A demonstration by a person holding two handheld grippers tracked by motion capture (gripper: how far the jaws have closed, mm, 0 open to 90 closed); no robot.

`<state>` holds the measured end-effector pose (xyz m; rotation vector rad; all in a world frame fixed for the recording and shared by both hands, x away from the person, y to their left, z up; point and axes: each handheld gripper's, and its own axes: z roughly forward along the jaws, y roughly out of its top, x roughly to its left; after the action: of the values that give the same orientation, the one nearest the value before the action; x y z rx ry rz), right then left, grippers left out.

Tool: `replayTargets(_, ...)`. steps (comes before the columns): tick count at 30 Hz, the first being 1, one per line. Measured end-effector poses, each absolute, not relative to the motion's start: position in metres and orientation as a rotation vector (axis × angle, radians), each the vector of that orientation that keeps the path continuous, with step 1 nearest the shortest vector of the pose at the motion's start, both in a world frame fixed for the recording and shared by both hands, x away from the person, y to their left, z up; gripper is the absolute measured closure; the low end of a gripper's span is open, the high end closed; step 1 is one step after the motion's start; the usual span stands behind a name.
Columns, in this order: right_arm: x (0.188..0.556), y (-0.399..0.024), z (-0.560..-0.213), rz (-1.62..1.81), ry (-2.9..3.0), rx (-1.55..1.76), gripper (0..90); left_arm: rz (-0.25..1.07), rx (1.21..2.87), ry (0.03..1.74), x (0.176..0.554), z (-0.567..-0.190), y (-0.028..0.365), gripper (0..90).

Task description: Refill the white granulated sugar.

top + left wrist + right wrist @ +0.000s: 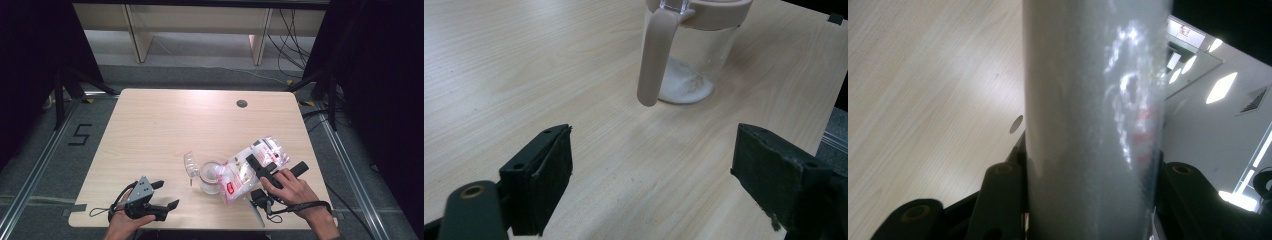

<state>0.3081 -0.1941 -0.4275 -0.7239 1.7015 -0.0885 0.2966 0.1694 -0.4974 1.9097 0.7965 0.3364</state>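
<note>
Pouring looks underway: right tool (256, 165) is clenched on the soft, crinkly plastic bag (252, 167), tipped over the clear jar (210, 176) on the desk (165, 130). Grip mid-bag, it's floppy and slick. Left tool (165, 195) sits released nearby.

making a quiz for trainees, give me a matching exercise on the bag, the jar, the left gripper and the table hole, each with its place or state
Things:
1. plastic bag
2. jar
3. left gripper
4. table hole

Place or state:
A. jaws open, nothing between them
B. far side of the table top
C. clamped in the right gripper, tilted over the jar
D. standing upright, a little white powder at the bottom

Pairs: 1-C, 2-D, 3-A, 4-B
</note>
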Motion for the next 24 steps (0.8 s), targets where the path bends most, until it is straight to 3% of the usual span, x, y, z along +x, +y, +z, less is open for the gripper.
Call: replayTargets(24,0.3076,-0.1927,-0.4263,-0.121,1.678,-0.757,61.9,0.330,1.904,0.818,0.2952,-0.4970,0.1695,16.1)
